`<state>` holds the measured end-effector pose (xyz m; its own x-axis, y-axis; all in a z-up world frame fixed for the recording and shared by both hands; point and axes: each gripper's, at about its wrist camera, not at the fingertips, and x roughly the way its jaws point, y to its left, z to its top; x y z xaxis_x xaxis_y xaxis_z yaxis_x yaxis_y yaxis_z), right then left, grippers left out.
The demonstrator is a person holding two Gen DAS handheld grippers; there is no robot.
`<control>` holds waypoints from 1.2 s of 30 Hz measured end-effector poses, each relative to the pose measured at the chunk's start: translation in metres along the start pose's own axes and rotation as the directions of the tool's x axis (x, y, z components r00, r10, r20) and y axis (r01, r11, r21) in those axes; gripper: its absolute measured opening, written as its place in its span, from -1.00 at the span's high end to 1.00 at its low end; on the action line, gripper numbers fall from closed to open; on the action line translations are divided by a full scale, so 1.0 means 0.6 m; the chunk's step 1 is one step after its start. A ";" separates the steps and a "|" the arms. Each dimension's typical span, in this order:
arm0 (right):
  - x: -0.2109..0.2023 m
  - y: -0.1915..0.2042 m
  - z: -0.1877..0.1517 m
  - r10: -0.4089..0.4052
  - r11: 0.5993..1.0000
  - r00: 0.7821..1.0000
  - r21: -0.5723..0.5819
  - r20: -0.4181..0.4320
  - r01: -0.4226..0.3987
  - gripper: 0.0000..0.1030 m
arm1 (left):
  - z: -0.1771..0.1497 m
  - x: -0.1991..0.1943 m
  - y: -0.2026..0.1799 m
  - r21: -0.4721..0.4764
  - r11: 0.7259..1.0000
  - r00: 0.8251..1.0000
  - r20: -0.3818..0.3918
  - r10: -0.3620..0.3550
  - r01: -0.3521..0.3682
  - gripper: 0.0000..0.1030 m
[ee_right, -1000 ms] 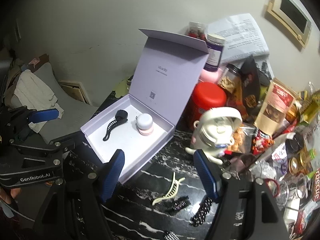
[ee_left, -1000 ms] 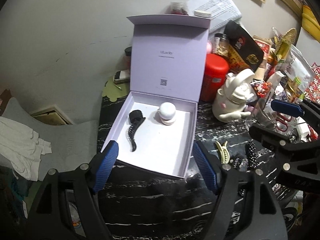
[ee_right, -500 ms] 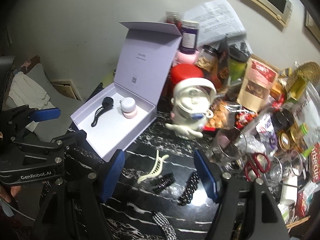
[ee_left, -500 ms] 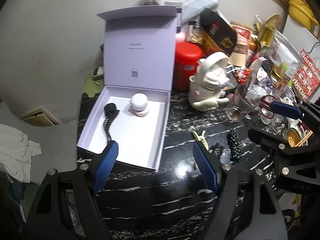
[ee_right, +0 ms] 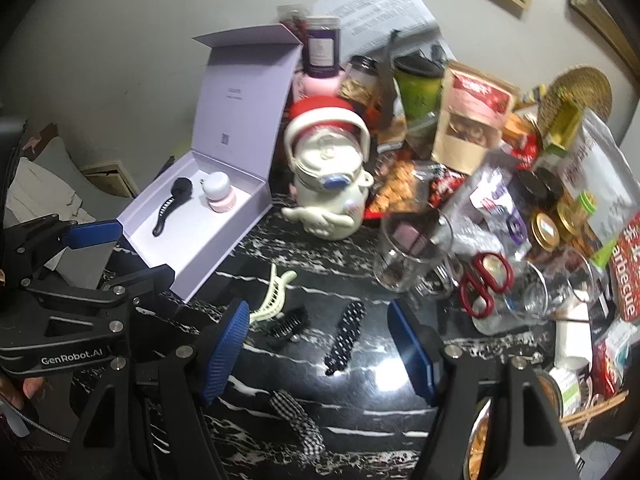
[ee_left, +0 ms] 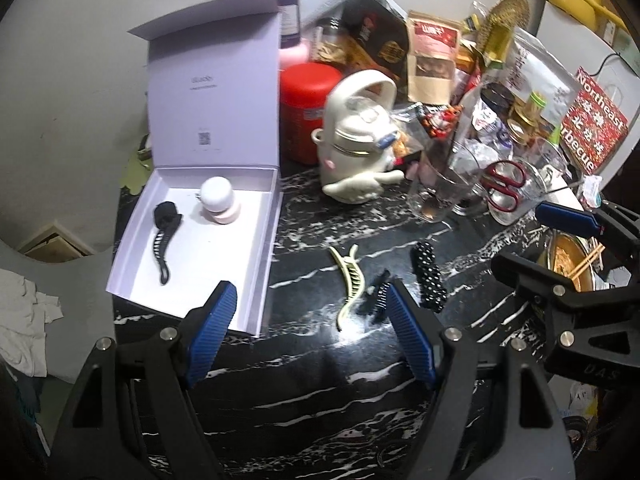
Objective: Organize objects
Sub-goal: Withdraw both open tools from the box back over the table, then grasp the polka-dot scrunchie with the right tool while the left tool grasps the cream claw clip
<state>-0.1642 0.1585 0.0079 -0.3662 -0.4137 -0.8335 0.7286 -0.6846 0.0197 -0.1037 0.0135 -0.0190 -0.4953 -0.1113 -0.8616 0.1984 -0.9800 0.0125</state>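
Observation:
An open lilac box (ee_left: pixel 256 248) (ee_right: pixel 224 256) sits at the table's left edge, its lid upright. Inside lie a black hair clip (ee_left: pixel 164 236) (ee_right: pixel 170 206) and a small white-and-pink jar (ee_left: pixel 218 200) (ee_right: pixel 218 192). On the black marble table lie a cream claw clip (ee_left: pixel 350 280) (ee_right: pixel 272 298), a small black clip (ee_left: pixel 376 294) (ee_right: pixel 288 324), a dotted black clip (ee_left: pixel 428 276) (ee_right: pixel 346 332) and a checked clip (ee_right: pixel 298 418). My left gripper (ee_left: pixel 310 330) is open and empty, right of the box. My right gripper (ee_right: pixel 320 344) hangs open above the loose clips, holding nothing.
A cream teapot-shaped pot (ee_left: pixel 356 148) (ee_right: pixel 330 184) and a red canister (ee_left: pixel 306 108) stand behind the clips. Glass cups (ee_right: pixel 408 256), red scissors (ee_right: pixel 486 280), jars and snack bags crowd the right side. A bowl with chopsticks (ee_left: pixel 568 260) sits at the right.
Both grippers have moved right and lower, away from the box and over the loose clips. The box has slid leftward in both views. Both stayed open.

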 end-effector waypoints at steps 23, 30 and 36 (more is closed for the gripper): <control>0.088 -0.065 -0.103 0.031 0.996 0.989 0.086 -0.146 -0.018 -0.41 | -0.061 0.101 -0.067 -0.016 0.996 0.988 -0.129 -0.084 0.082 -0.47; 0.127 -0.073 -0.120 0.054 0.993 0.981 0.109 -0.185 -0.034 -0.41 | -0.071 0.134 -0.058 -0.047 0.997 0.986 -0.151 -0.065 0.059 -0.47; 0.165 -0.081 -0.122 0.067 0.991 0.979 0.128 -0.194 -0.042 -0.41 | -0.068 0.171 -0.039 -0.093 0.994 0.986 -0.152 -0.064 0.050 -0.47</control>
<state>-0.1934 0.1947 -0.1160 -0.1979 -0.3343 -0.9214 0.6634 -0.7377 0.1252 -0.1244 0.0321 -0.1285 -0.3729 -0.0221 -0.9276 0.2515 -0.9647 -0.0781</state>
